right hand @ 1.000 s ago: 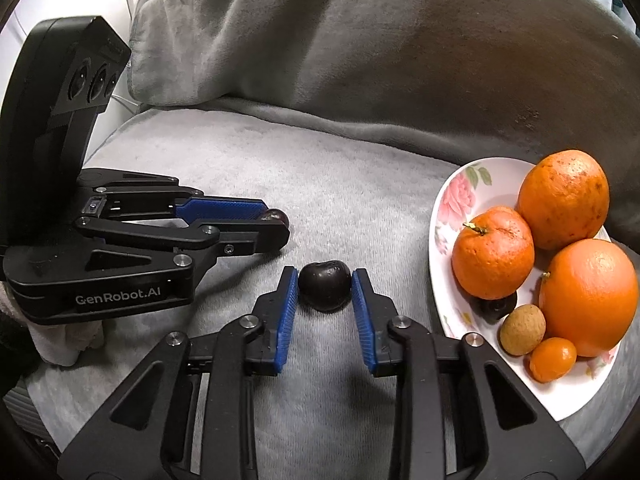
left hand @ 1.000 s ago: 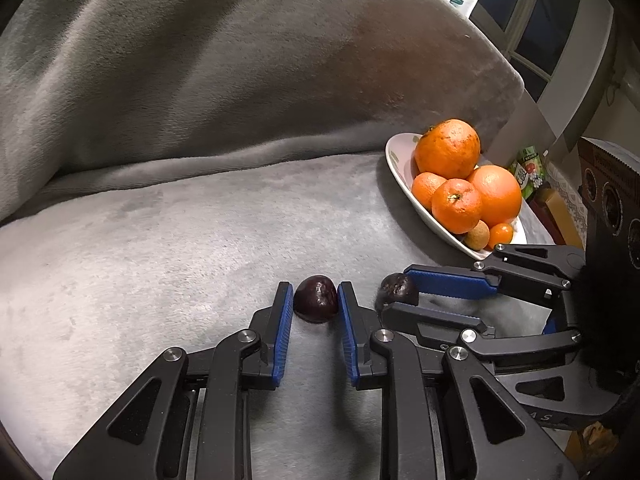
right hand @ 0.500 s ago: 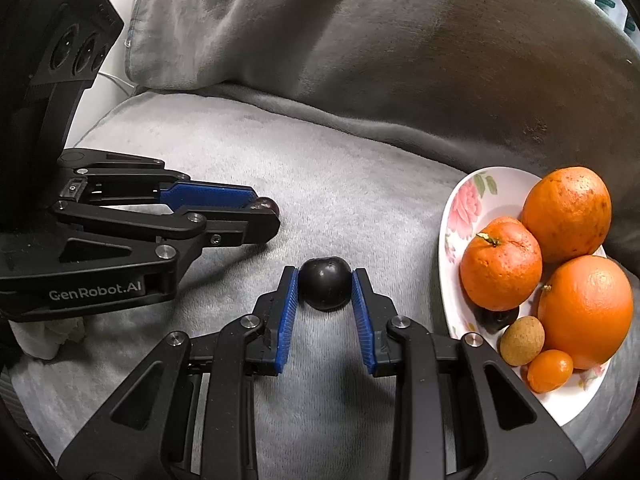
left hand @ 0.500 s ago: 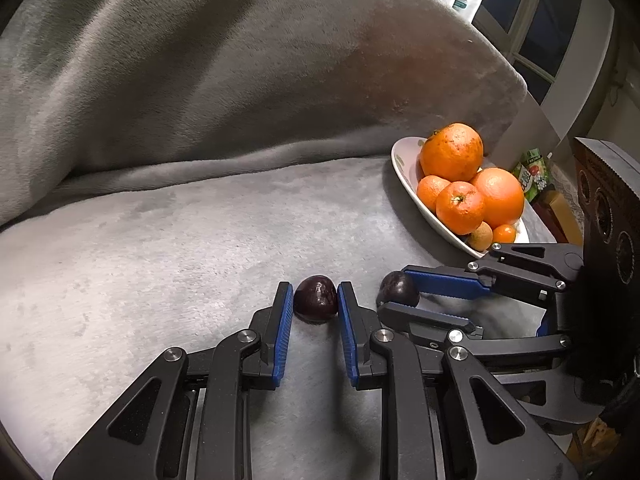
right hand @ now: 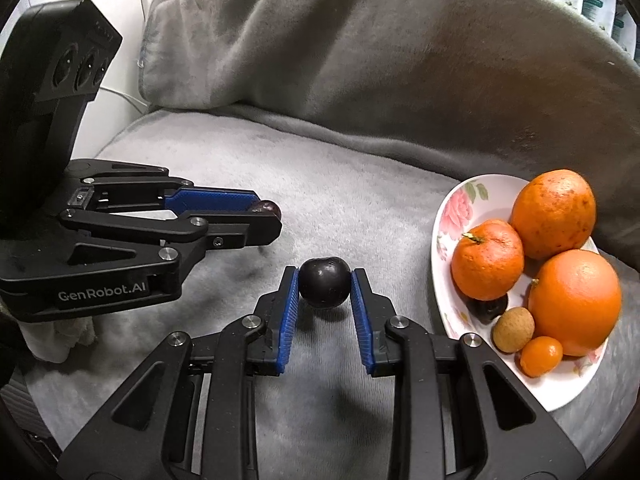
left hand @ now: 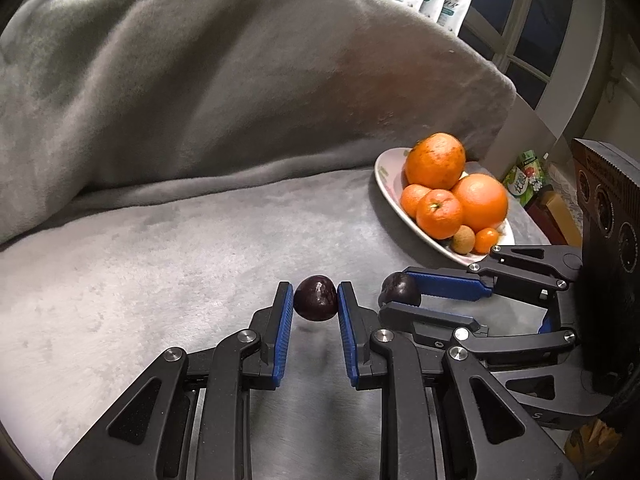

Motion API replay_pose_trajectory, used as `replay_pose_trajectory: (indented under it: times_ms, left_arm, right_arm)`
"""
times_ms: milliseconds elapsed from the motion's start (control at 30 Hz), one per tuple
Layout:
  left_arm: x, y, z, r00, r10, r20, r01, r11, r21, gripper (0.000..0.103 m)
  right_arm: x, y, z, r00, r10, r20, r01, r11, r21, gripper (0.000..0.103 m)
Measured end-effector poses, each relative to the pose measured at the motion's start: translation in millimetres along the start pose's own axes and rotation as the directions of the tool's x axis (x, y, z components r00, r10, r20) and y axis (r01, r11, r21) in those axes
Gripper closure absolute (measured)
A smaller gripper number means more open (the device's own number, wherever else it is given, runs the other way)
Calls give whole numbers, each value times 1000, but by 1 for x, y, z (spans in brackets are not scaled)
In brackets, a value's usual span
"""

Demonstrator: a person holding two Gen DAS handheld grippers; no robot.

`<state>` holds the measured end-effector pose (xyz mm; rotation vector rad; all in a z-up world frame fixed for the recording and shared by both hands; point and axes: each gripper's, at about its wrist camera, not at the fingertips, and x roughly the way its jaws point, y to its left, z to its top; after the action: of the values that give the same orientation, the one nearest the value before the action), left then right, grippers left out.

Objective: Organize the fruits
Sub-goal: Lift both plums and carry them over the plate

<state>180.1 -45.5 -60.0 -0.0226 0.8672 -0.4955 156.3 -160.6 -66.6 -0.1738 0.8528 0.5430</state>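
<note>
Item: two small dark purple round plums, one per claw, both lifted just clear of the grey plush blanket (right hand: 360, 208) covering the seat; a shadow lies under each.

Left claw (left hand: 315, 300): clenched on the left plum (left hand: 315, 298), blue pads pressing its two sides at the fingertips.

Right claw (right hand: 325, 286): clenched on the right plum (right hand: 325, 288), same tip grip.

Destination: white oval floral-print plate (right hand: 452, 216) at the right of the scene, carrying three large oranges (right hand: 554, 214), a smaller mandarin, a tan round longan (right hand: 513, 329), a small kumquat (right hand: 541, 356) and a dark plum (right hand: 487, 307) tucked beneath the oranges.

Governing relation: the plate lies to the right of both claws. The right claw is the nearer, its plum just left of the plate's near rim; the left claw hangs farther left, with the right claw between it and the plate.

Judgement: right plum likely goes in first, into the bare near-left stretch of the plate.
</note>
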Motion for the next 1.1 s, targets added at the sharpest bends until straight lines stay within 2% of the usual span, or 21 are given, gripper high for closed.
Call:
replay_pose_trajectory:
  times_ms: [400, 1100]
  left_arm:
    - [-8, -30, 6, 1000, -12, 29, 11, 999, 32, 82]
    - [1, -88, 22, 993, -97, 62, 93, 994, 63, 82]
  right_arm:
    - [-39, -19, -14, 998, 4, 65, -7, 999, 52, 76]
    - [-105, -100, -41, 985, -78, 152, 48, 980, 193, 76]
